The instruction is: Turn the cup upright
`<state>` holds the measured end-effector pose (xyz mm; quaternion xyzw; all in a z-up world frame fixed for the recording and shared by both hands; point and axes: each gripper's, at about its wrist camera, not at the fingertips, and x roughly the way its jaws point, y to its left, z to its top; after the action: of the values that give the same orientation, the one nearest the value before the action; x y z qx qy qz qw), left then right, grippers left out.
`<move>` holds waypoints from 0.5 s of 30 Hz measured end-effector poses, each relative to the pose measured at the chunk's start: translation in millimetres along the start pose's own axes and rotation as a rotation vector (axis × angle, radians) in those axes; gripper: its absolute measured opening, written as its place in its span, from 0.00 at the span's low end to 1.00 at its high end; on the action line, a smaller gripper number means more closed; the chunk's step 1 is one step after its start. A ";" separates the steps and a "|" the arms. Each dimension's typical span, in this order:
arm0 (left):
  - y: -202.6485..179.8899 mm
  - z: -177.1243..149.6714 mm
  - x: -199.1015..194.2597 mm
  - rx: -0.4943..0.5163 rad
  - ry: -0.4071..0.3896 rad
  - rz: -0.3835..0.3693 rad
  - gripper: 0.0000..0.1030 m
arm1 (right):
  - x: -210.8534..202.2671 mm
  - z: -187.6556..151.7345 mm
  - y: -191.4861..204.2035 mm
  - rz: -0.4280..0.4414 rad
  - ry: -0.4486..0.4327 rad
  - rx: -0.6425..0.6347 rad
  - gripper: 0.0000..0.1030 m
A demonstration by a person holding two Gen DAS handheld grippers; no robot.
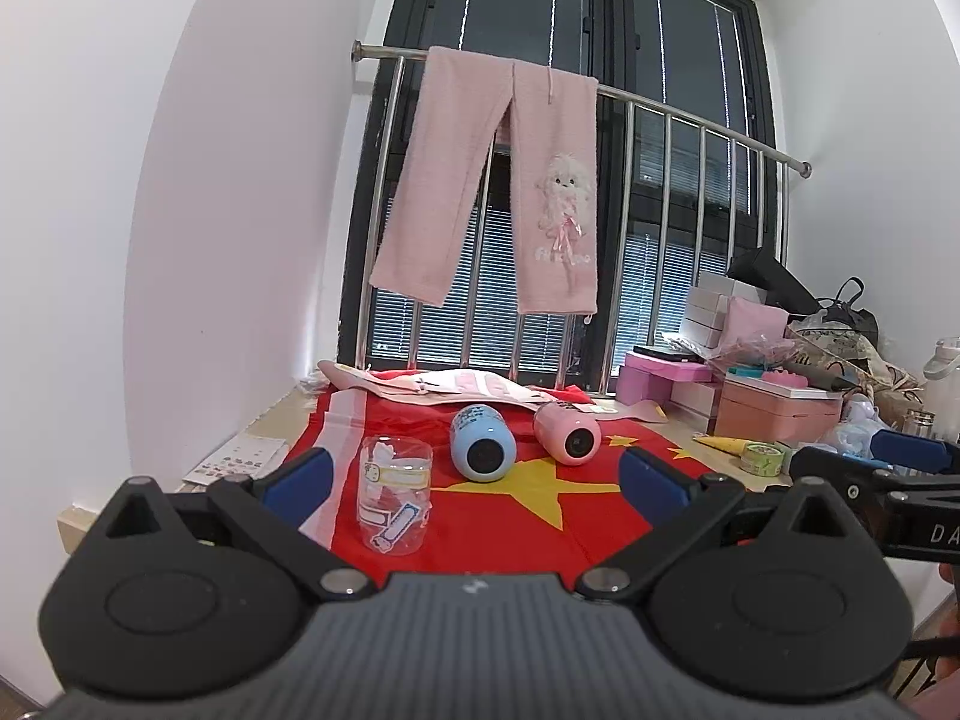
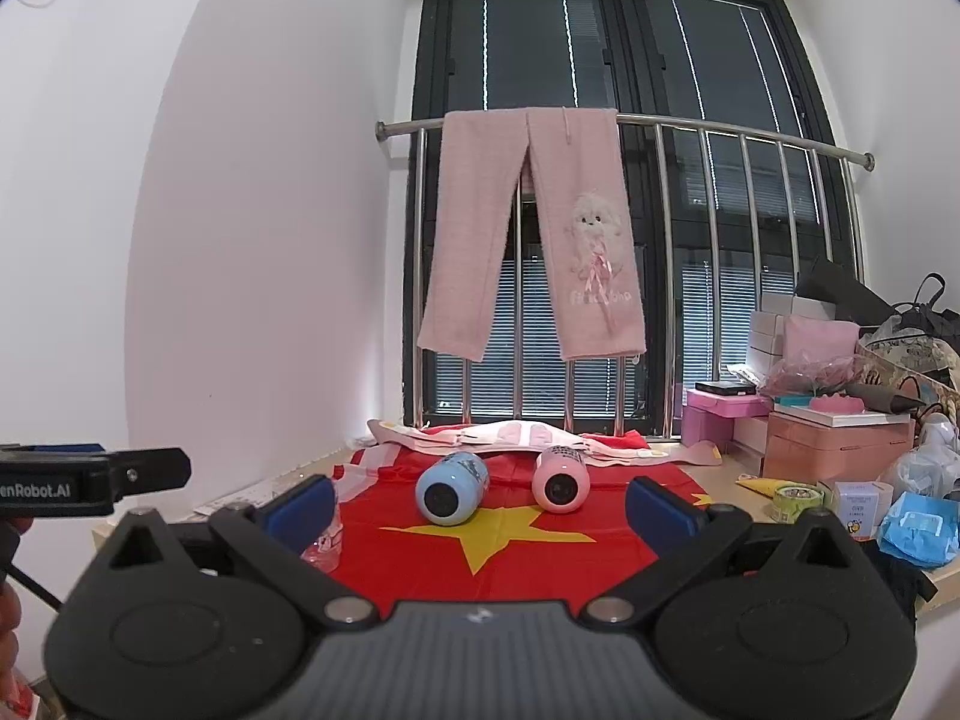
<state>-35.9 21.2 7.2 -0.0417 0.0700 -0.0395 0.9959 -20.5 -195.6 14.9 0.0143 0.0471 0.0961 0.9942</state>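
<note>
Approach step, nothing grasped. My left gripper [image 1: 474, 474] hangs above desk [image 1: 264, 426], jaws wide apart, empty. Right gripper [image 2: 480, 501] likewise, jaws apart, empty. Blue cup [image 1: 482, 443] lies on side on flag [image 1: 510, 516], ahead between left jaws, base toward me; pink cup [image 1: 568, 433] beside it, also tipped. Clear cup [image 1: 395, 493] near left jaw; can't tell whether it is inverted. Next, I judge: pick one tipped cup, advance, straddle body, close, rotate upright.
</note>
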 end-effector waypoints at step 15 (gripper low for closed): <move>-0.2 -0.2 -0.5 -0.003 -0.002 -0.004 1.00 | 0.7 -0.7 0.5 0.000 -0.001 0.000 1.00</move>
<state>-36.4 21.0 7.1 -0.0436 0.0689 -0.0412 0.9958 -20.0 -194.9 14.1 0.0146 0.0467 0.0960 0.9942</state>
